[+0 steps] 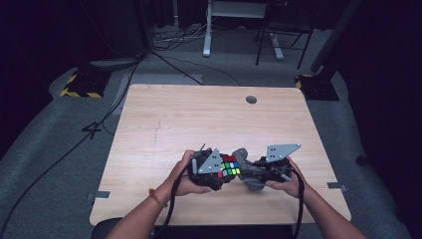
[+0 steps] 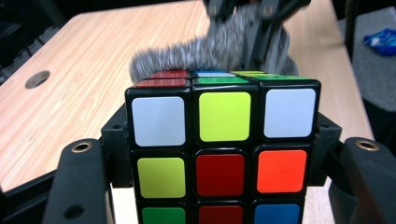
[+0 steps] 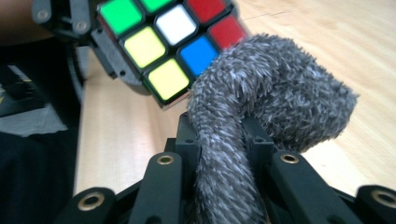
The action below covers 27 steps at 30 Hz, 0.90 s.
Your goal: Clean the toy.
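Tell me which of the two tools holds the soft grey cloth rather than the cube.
The right tool, clamped on the fuzzy grey cloth; the left tool grips the colourful puzzle cube.

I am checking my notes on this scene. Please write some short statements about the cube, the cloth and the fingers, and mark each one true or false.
1. The left gripper holds a puzzle cube. True.
2. The right gripper holds a fuzzy grey cloth. True.
3. The cloth is bright blue. False: it is grey.
4. The cube lies alone on the table. False: it sits between the left fingers.
5. The table top is wood-coloured. True.
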Available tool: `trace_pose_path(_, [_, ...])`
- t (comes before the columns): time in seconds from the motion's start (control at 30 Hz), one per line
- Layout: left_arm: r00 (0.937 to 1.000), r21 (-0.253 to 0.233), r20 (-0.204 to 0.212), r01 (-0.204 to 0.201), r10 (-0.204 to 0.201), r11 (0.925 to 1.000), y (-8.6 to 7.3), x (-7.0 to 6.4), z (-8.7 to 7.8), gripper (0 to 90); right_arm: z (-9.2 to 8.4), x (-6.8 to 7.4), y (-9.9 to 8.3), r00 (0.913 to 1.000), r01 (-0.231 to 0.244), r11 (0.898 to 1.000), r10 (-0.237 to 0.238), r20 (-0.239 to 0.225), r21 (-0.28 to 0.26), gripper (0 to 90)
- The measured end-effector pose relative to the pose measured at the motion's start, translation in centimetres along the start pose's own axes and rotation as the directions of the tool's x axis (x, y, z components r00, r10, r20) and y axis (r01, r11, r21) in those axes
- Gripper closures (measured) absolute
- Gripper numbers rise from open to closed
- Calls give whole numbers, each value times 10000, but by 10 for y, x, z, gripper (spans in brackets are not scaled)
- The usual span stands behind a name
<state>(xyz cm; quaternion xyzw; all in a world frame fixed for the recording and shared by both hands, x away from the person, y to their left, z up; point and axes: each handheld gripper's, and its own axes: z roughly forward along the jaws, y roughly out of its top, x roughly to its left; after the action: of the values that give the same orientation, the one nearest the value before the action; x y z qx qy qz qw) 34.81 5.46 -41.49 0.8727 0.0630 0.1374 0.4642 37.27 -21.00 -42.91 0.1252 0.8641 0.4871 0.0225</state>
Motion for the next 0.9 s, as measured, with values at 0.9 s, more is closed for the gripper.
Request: trace_pose_path(0.9, [9998,127,152,-103,101,9999,-1,8,-5,331,-4,16,7,9903,867,9930,-948,-1019,-807,749])
